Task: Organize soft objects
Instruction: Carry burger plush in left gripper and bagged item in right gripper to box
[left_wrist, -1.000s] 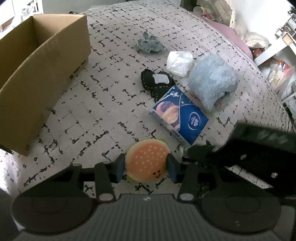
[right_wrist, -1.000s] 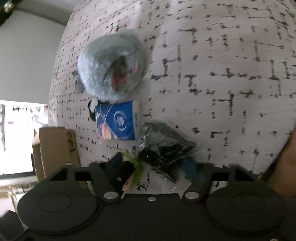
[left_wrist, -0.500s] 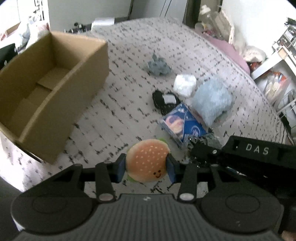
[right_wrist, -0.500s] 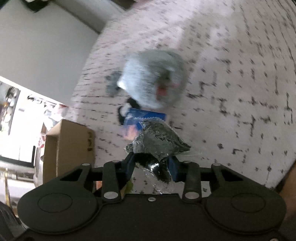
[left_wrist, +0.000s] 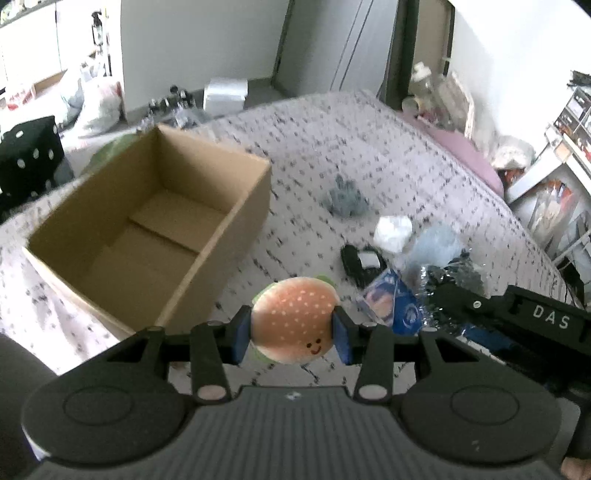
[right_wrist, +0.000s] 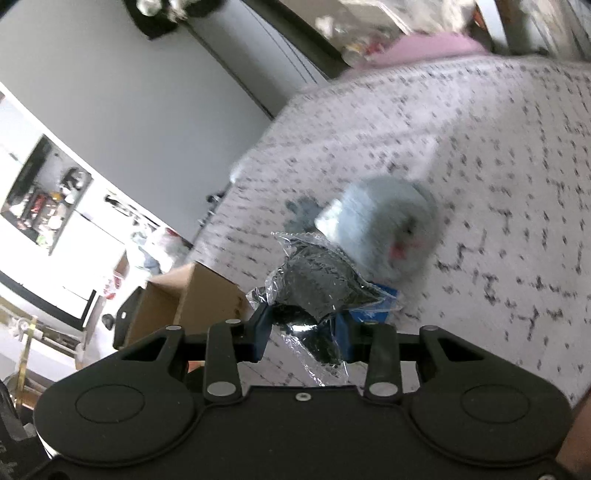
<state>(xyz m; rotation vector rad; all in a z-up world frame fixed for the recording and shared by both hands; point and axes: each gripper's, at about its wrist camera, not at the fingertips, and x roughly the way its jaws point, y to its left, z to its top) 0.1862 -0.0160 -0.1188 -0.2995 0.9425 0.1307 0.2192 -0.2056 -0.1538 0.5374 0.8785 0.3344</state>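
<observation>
So the left gripper (left_wrist: 293, 334) is clamped on a little burger plushie (left_wrist: 295, 319), blue pads pressed into both sides of the bun, smiley face toward the camera. It's held up in the air above the patterned bedspread (left_wrist: 332, 155), just beside the near right corner of an open cardboard box (left_wrist: 236, 236) that sits on the bed to the left. The inside of the box shows only its bottom flaps.

The right gripper (right_wrist: 302, 338) is pinched down on a clear plastic bag with something dark and knitted inside (right_wrist: 317, 284), also lifted off the bed. The loose end of the bag hangs down between the fingers. In the left wrist view that gripper pokes in from the right with "DAS" printed on it.

On the bed beyond: a blue tissue pack (left_wrist: 391, 302) lying flat, a fluffy light-blue plush (right_wrist: 384, 236) right behind it, a black pouch with a white patch (left_wrist: 360, 264), a white crumpled thing (left_wrist: 393, 229) and a small grey plush (left_wrist: 345, 199) farther up. A pink pillow (left_wrist: 465, 151) sits at the far edge. Everything in the right wrist view is pretty blurry.
</observation>
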